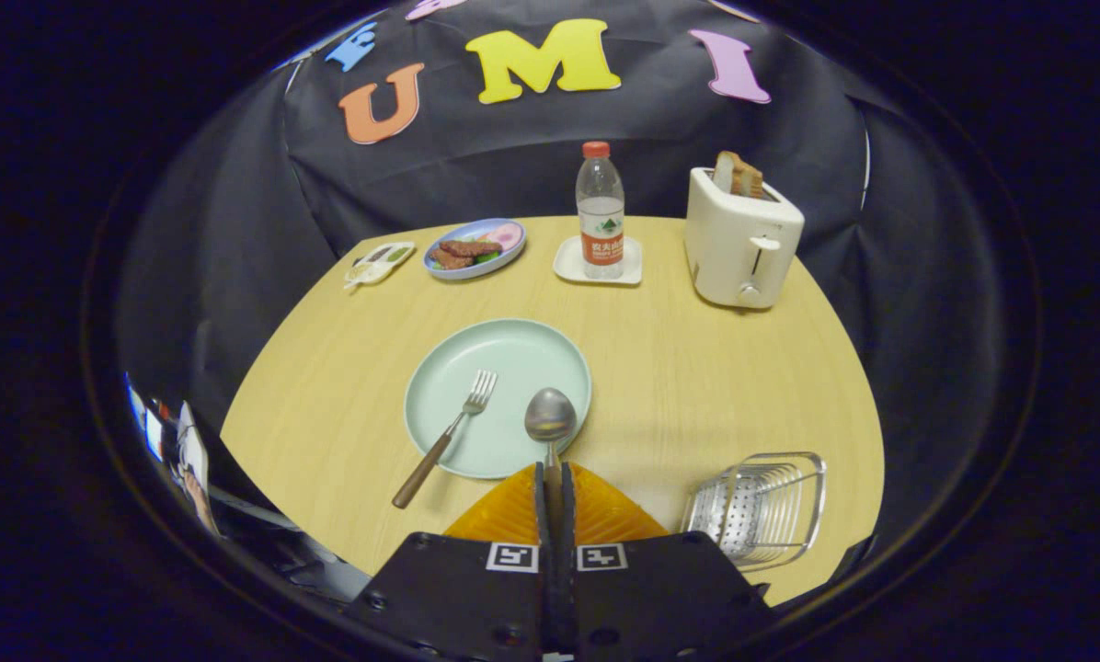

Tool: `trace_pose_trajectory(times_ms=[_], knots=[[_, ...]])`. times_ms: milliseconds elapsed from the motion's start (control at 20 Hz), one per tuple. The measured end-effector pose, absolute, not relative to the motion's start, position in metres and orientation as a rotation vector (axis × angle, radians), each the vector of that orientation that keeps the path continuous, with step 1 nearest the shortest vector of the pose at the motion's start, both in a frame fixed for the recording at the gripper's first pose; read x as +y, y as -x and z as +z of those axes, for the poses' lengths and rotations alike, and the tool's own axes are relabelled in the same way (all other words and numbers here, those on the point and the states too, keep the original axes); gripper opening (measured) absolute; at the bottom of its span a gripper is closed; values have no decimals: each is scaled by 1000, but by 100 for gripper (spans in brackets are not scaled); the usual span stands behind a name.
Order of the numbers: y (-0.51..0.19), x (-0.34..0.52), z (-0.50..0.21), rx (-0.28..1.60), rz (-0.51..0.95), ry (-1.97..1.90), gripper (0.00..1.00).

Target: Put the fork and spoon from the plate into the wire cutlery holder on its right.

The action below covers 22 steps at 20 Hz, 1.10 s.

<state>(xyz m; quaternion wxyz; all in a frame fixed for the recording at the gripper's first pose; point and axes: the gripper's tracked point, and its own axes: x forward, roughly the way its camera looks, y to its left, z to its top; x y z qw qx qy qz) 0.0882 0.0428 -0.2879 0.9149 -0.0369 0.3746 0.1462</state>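
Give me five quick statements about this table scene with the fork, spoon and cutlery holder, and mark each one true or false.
1. The gripper is closed on the spoon handle. True.
2. The fork already stands in the wire cutlery holder. False: it lies on the green plate, its wooden handle hanging over the rim onto the table.
3. The toaster has bread slices sticking out of it. True.
4. The water bottle lies on its side. False: it stands upright on a small white tray.
5. The cutlery holder already contains cutlery. False: nothing is in it.
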Motion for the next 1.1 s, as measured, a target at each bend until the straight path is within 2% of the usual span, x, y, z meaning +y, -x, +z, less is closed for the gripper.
trace_pose_trajectory(times_ms=[550, 950, 1100], knots=[[-34, -81, -251, 704, 195, 53, 1], [-23, -109, -274, 823, 118, 5, 1], [-34, -109, -275, 838, 76, -9, 5]])
